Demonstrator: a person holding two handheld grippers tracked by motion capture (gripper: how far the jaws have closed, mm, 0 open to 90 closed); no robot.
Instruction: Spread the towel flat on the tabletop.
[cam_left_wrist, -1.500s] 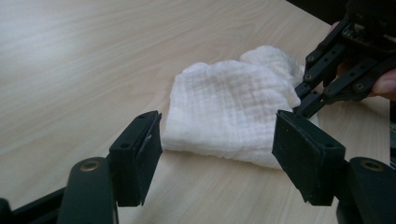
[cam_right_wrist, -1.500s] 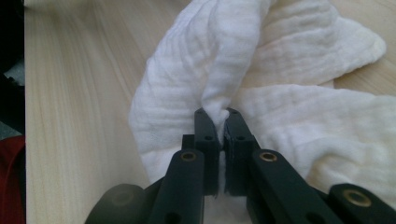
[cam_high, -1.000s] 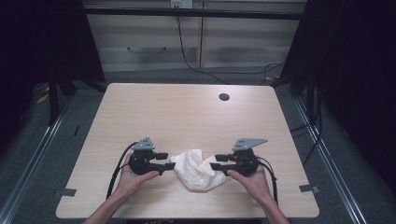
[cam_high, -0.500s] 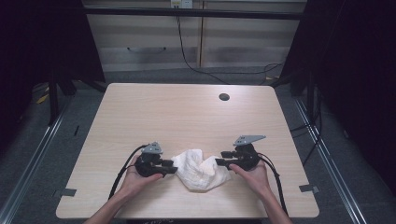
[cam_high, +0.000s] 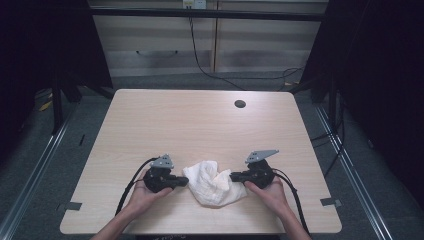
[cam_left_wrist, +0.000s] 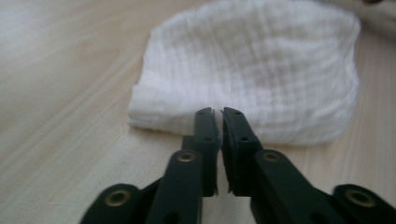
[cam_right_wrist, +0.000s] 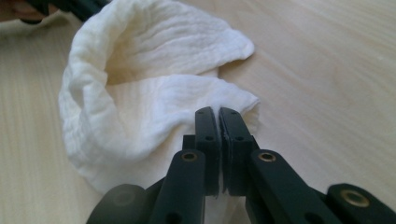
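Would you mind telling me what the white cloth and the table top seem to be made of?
White cloth: probably thin cotton gauze, matte, with a crinkled grid weave. Table top: likely pale wood-look laminate, smooth, with faint straight grain lines.

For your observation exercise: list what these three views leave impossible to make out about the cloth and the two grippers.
- Left gripper, left gripper view: its closed tips meet the white cloth's edge; how much fabric is pinched is hidden by the fingers.
- Right gripper, right gripper view: likewise, at a cloth corner.
- High view: the fingers are too small and dark.
- Cloth's underside: hidden by its folds.
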